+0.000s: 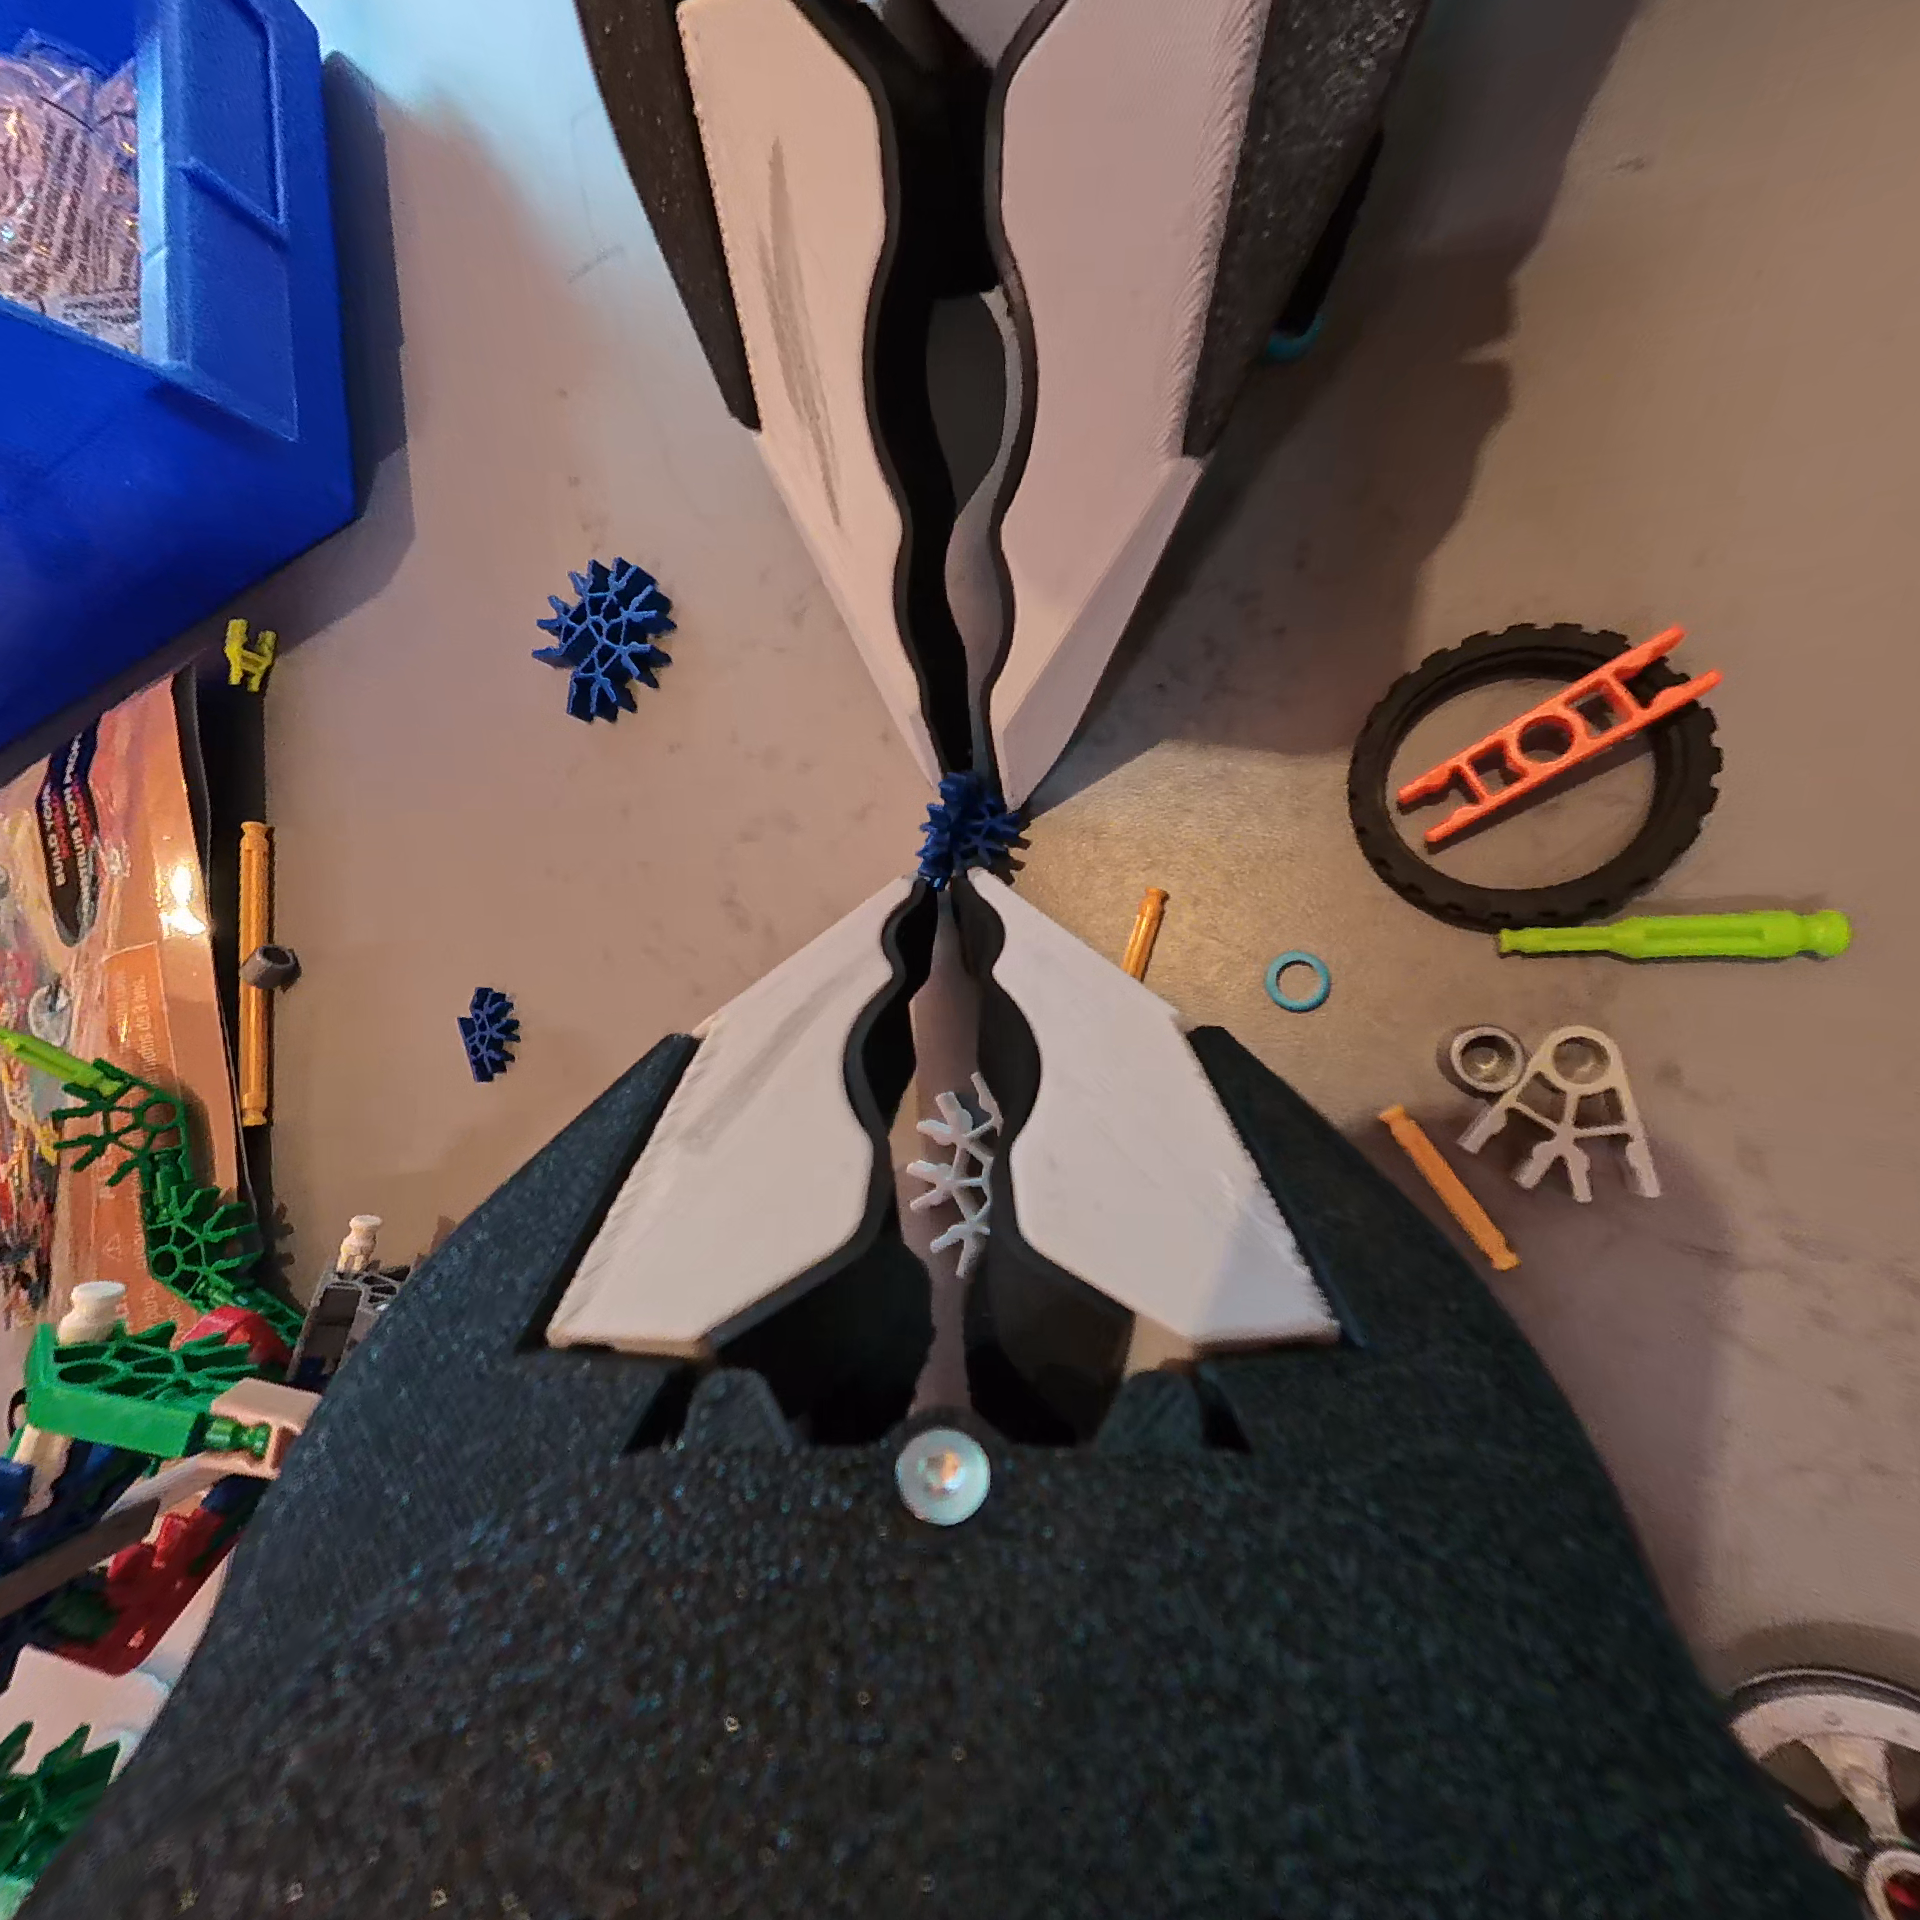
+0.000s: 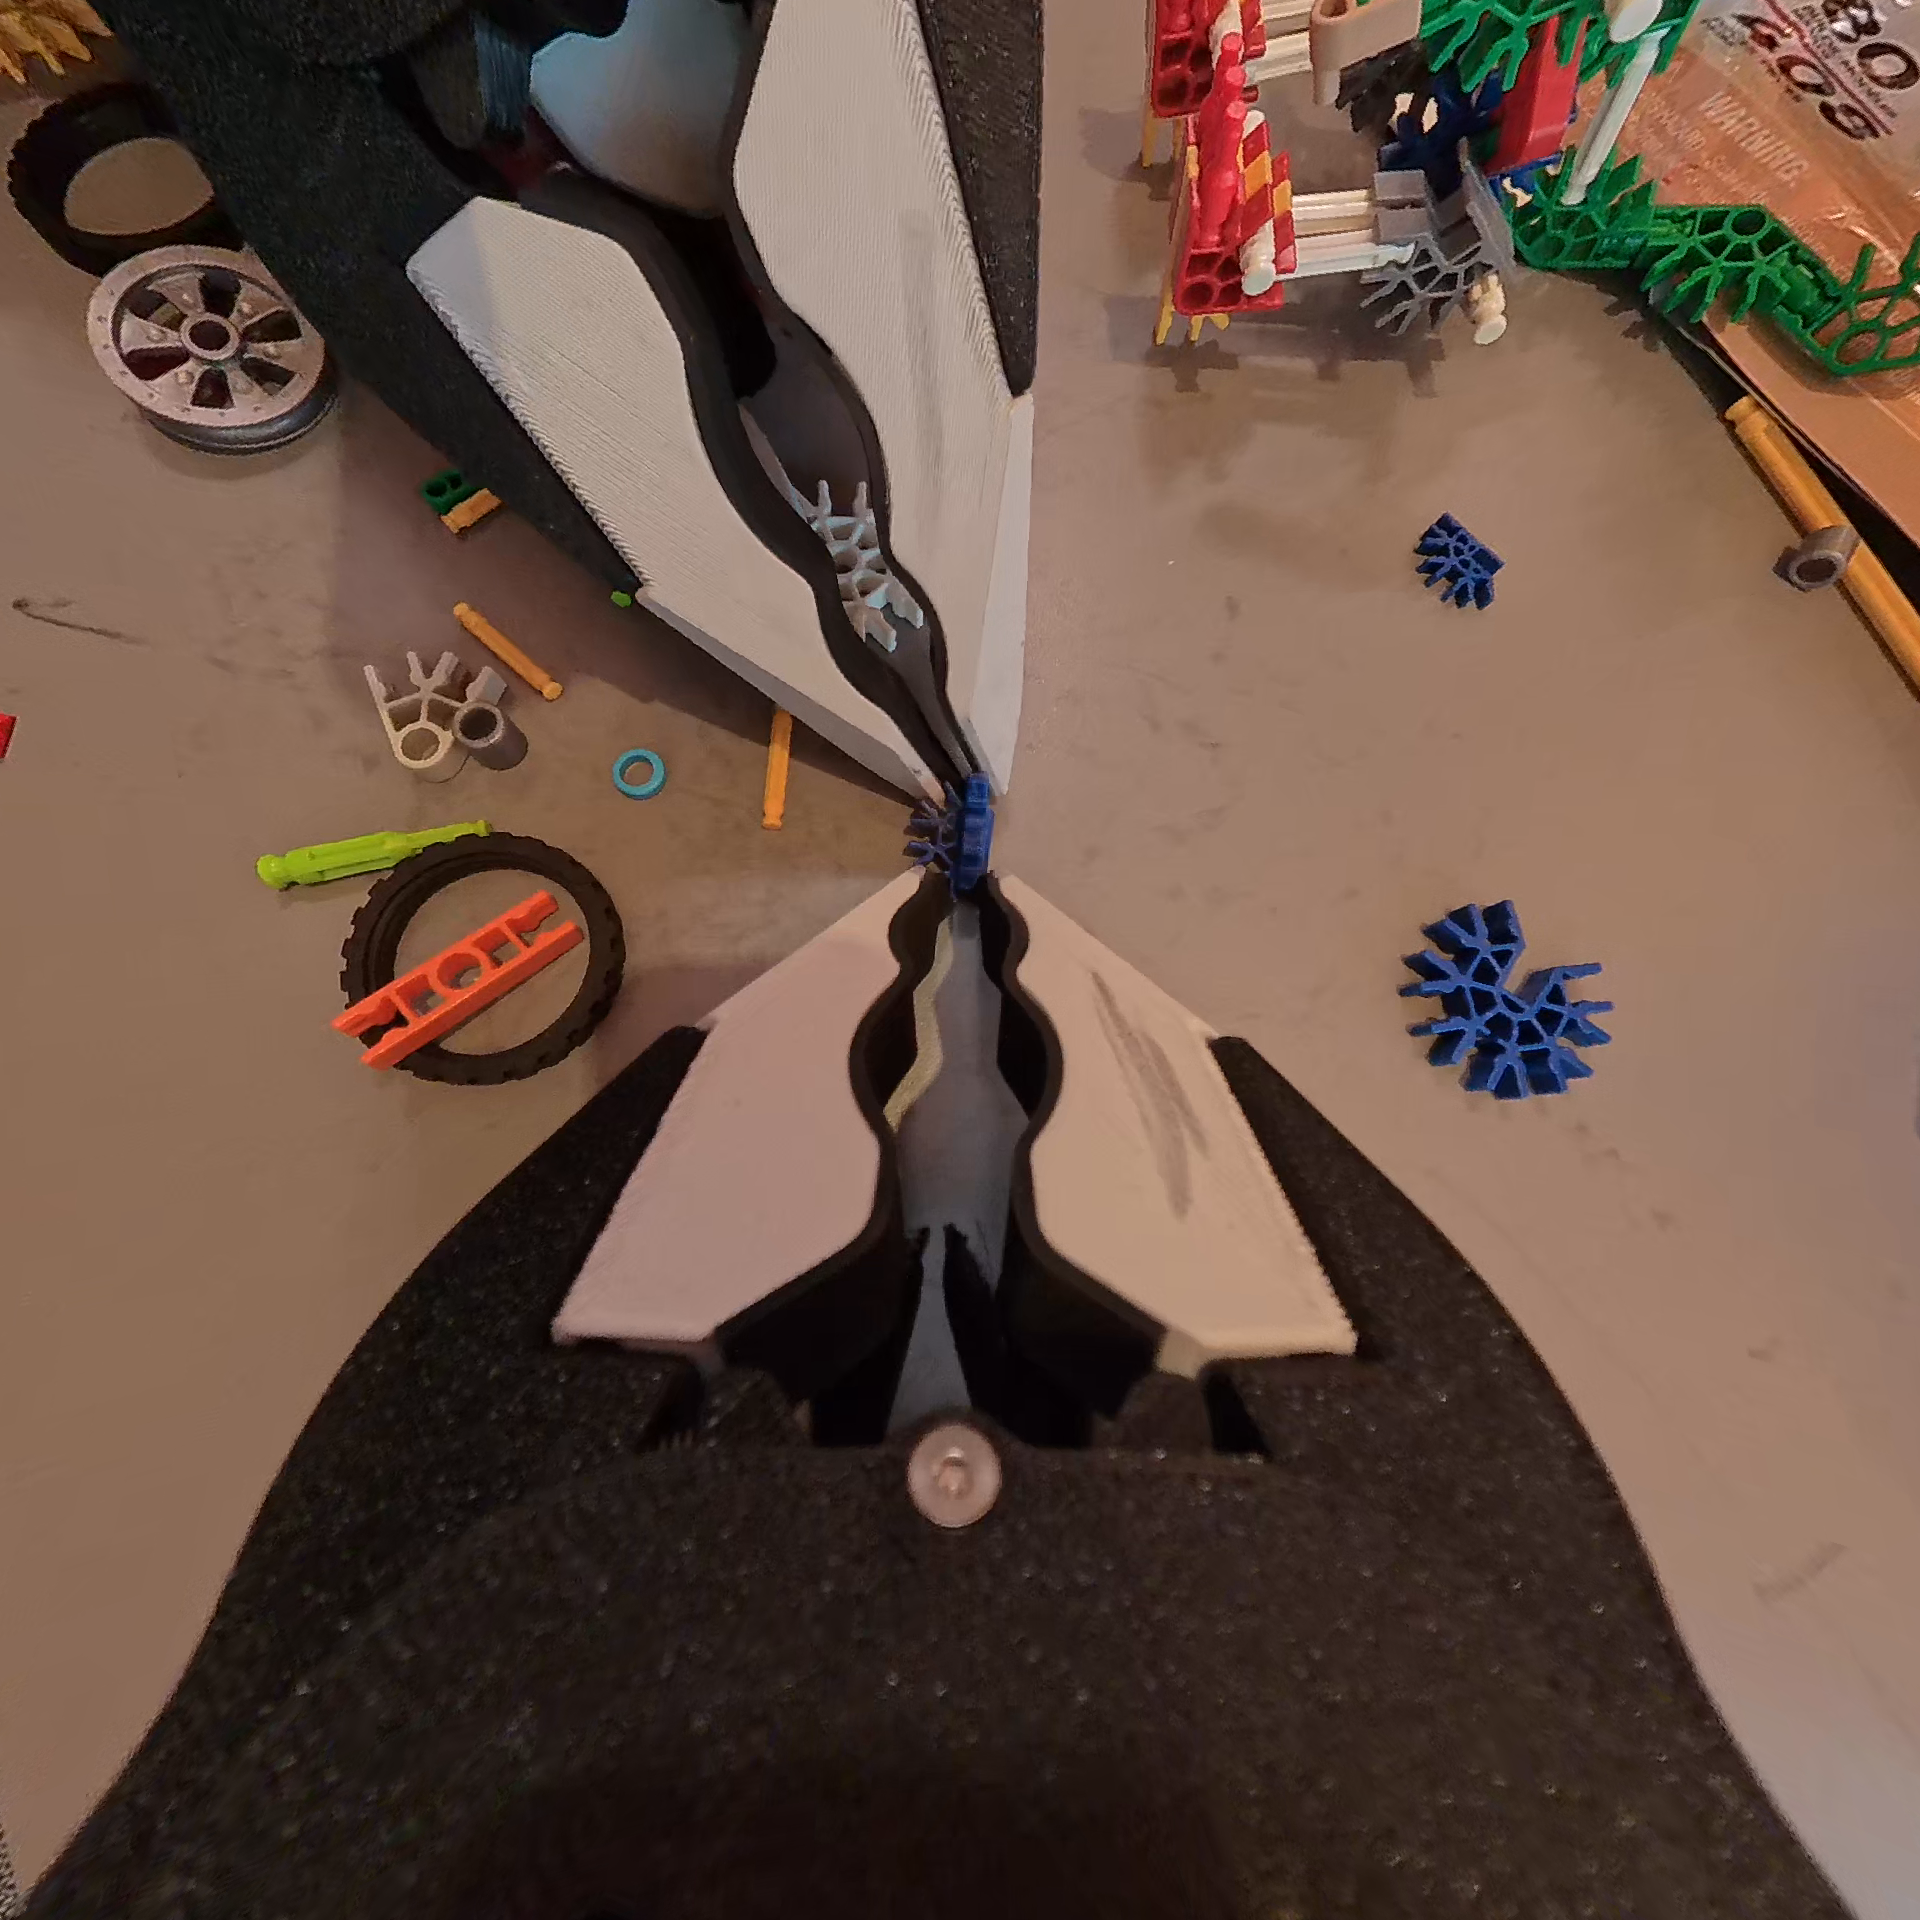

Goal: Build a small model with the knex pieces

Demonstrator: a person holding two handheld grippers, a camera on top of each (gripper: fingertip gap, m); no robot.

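My two grippers meet tip to tip over a grey tabletop. The left gripper (image 1: 948,885) is shut on a small dark blue snowflake connector (image 1: 971,831). The right gripper (image 2: 958,883) is shut on a second blue connector (image 2: 974,831), seen edge-on and pressed against the first one (image 2: 928,831). In the left wrist view the right gripper (image 1: 971,771) comes in from the top. In the right wrist view the left gripper (image 2: 961,784) comes in from the upper left. A pale grey snowflake connector (image 1: 956,1174) shows in the gap between the left fingers; I cannot tell whether it is on the table.
A black tyre (image 1: 1382,831) with an orange piece (image 1: 1548,743), a lime rod (image 1: 1673,935), a teal ring (image 1: 1297,982), grey connectors (image 1: 1558,1112) and yellow rods (image 1: 1444,1184) lie right. Loose blue connectors (image 1: 605,639), a blue bin (image 1: 156,416) and a green-and-red model (image 2: 1455,187) stand left. My two grippers' fingertips are within a few centimetres of each other. The lime rod (image 1: 1673,935) is about equally far from each gripper, around 10 cm. Seen from the right wrist view (image 2: 361,844) as well.
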